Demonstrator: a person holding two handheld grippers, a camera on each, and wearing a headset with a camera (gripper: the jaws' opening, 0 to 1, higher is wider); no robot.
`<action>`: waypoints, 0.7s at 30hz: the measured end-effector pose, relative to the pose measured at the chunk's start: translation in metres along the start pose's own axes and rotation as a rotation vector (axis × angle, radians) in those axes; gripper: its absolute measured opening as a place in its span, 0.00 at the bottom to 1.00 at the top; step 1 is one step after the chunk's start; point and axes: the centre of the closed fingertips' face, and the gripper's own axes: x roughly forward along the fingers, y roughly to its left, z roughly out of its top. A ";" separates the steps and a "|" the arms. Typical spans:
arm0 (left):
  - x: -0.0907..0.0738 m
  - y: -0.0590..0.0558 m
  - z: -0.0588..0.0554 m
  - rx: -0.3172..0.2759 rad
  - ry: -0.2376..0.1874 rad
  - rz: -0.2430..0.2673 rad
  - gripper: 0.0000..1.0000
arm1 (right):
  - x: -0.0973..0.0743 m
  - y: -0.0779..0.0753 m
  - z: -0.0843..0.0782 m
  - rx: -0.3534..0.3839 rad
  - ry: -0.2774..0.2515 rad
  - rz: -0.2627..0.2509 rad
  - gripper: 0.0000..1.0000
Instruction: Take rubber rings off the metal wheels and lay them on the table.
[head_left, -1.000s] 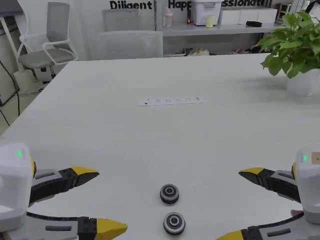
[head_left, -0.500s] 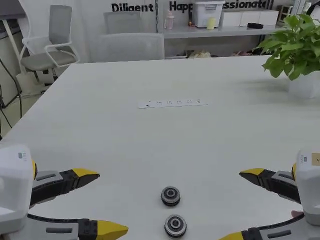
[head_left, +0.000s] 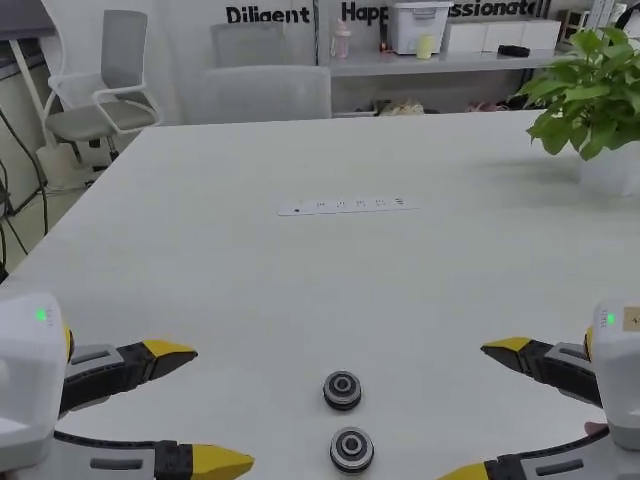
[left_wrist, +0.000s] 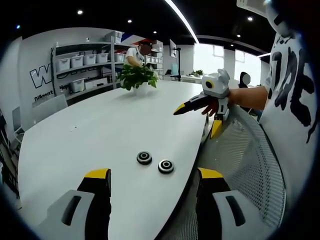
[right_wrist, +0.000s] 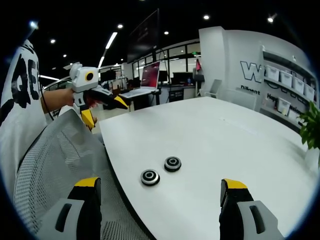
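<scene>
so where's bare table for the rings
The stretch between the far wheel and the power strip is bare, as is the table beyond it toward the plant. Tightest at the near edge, around the near wheel between the left gripper and right gripper.

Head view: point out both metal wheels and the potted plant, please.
nearer wheel (head_left: 351, 449), head view, on its hub.
farther wheel (head_left: 342, 390), head view, on its hub.
potted plant (head_left: 588, 85), head view, on its leaves.

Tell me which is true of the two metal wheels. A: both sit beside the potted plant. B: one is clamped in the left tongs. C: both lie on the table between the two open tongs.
C: the far wheel and near wheel rest on the table, with the left tongs and right tongs open either side, touching neither.
</scene>
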 end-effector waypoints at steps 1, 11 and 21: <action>0.000 0.000 0.000 0.000 0.001 0.000 0.67 | 0.000 0.000 0.000 0.002 0.000 -0.001 0.99; 0.001 0.001 0.001 -0.001 -0.007 -0.005 0.66 | -0.001 -0.001 -0.001 0.009 0.000 -0.010 0.99; -0.002 0.002 0.004 0.010 -0.020 -0.017 0.67 | -0.006 -0.004 0.001 -0.004 0.010 -0.041 0.99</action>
